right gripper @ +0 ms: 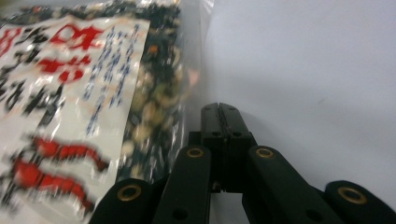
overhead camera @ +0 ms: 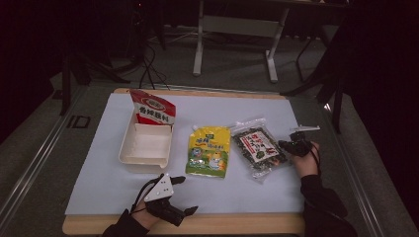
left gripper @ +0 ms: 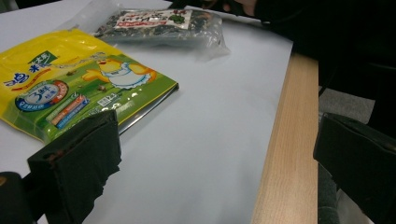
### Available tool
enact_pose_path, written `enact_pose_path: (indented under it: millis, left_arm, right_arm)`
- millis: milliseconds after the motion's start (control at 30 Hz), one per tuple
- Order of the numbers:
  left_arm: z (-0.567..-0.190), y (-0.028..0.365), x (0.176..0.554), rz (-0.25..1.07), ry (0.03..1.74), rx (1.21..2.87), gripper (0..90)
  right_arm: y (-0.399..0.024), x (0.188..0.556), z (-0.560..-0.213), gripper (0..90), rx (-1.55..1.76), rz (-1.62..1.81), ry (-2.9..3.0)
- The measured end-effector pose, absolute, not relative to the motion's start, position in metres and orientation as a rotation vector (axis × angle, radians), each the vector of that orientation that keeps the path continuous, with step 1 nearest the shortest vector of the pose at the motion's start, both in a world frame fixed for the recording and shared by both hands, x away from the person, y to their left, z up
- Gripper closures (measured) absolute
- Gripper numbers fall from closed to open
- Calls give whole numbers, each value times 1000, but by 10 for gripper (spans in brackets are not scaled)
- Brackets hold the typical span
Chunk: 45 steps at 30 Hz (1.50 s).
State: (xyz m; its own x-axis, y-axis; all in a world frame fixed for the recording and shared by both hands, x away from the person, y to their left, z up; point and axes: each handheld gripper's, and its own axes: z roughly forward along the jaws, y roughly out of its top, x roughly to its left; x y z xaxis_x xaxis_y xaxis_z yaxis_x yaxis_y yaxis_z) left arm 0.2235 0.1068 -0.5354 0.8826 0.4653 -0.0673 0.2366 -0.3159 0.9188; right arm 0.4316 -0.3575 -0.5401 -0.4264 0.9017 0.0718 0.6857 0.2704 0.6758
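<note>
Where closed right tool (right gripper: 219, 109) meets dark snack bag (right gripper: 84, 107)

The high view is dim, its upper half and right edge nearly black, while the white table sheet (overhead camera: 247, 192) glows softly. The right gripper view blurs the dark snack bag (right gripper: 88, 93); the left gripper view stays sharp and bright.

Both forearms wear dark, near-black sleeves. The left claw (overhead camera: 184, 194) is black, topped by a pale grey three-cornered plate dotted with small dark holes, and a thin black cable loops from it. The right claw (right gripper: 220, 112) has glossy black link arms fastened with brass-coloured rivets, its flat fingers ending in squared tips.
</note>
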Motion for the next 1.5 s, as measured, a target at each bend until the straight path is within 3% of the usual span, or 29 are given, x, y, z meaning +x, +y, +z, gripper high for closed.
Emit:
enact_pose_path:
  millis: [833,1067,1500]
  left_arm:
    - [-533,104,221,252,502,1915,19]
    - [-533,104,221,251,501,1916,19]
    - [-535,105,222,250,507,1918,19]
  right_arm:
    - [-336,351,-533,900,1383,949,2384]
    - [-333,372,-517,900,1357,1000,2310]
    - [-302,452,-498,900,1355,1061,2261]
